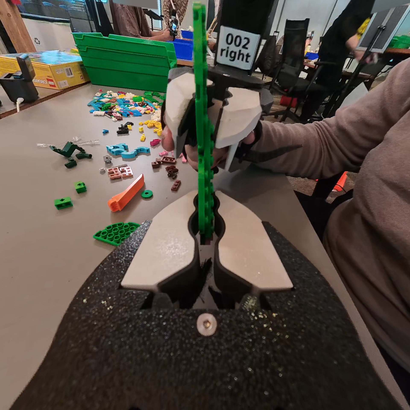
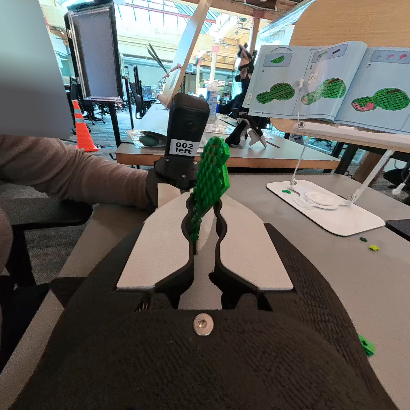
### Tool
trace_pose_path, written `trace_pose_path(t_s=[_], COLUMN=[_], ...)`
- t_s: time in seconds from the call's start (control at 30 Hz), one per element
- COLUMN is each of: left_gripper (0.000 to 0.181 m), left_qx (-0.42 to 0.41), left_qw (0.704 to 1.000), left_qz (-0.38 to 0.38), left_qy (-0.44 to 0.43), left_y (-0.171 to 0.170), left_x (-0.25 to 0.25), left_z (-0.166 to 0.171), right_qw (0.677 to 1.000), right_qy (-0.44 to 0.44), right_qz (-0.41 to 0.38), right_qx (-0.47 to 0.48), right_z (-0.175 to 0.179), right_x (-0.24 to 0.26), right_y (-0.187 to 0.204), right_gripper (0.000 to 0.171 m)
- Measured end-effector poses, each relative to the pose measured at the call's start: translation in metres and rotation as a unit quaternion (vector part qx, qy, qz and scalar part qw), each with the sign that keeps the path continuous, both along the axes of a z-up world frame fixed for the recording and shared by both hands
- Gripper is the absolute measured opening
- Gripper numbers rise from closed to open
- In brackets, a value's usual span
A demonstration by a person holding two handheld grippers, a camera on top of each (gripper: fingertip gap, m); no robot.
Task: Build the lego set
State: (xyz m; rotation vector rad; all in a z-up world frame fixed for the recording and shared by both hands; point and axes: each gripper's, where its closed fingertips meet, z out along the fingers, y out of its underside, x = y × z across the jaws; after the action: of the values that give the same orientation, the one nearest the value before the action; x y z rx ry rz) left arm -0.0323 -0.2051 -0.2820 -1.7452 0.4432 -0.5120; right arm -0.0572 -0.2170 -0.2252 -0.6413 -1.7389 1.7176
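Note:
A green plate assembly (image 1: pixel 203 133) stands on edge in the air above the grey table (image 1: pixel 33 244), held between both grippers. My left gripper (image 1: pixel 205 199) is shut on its lower near end. My right gripper (image 1: pixel 199 115) faces me and clamps the plate's middle from the far side. In the right wrist view the studded green plate assembly (image 2: pixel 210 173) leans up and to the right out of my right gripper (image 2: pixel 204 202), whose fingertips press both its faces. The left gripper's camera body (image 2: pixel 187 124) stands just behind the plate.
A pile of loose coloured bricks (image 1: pixel 128 106), an orange brick separator (image 1: pixel 126 195), a half-round green plate (image 1: pixel 115 233) and small green bricks (image 1: pixel 63 202) lie to the left. Green bins (image 1: pixel 126 60) and a yellow box (image 1: pixel 51 66) stand behind. An instruction booklet (image 2: pixel 332 82) rests on a stand (image 2: pixel 321 204). Across from one pair of fingers to the other is roughly 6 cm. Between my left fingertips and the orange brick separator (image 1: pixel 126 195) there is roughly 12 cm.

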Motion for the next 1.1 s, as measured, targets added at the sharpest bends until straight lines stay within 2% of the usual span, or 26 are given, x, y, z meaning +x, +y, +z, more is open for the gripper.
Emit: trace_pose_path(t_s=[0.33, 0.83, 0.97, 1.1], left_gripper=[0.008, 0.009, 0.009, 0.009], left_qx=[0.006, 0.013, 0.015, 0.020], left_qw=[0.999, 0.999, 0.999, 0.999], left_qz=[-0.019, -0.024, -0.021, -0.026], left_qy=[-0.030, -0.036, -0.023, -0.023], left_y=[-0.002, -0.003, -0.003, -0.004], left_x=[0.006, 0.007, 0.006, 0.008], left_z=[0.004, 0.006, 0.005, 0.007], right_qw=[0.998, 0.996, 0.997, 0.995], right_qy=[-0.018, -0.009, 0.005, -0.001], right_qz=[0.040, 0.059, 0.063, 0.066], right_qx=[-0.052, -0.071, -0.050, -0.074], right_z=[0.002, 0.005, 0.004, 0.007], right_x=[0.003, 0.007, 0.008, 0.008], right_y=[-0.006, -0.010, -0.013, -0.011], right_gripper=[0.011, 0.009, 0.007, 0.008])
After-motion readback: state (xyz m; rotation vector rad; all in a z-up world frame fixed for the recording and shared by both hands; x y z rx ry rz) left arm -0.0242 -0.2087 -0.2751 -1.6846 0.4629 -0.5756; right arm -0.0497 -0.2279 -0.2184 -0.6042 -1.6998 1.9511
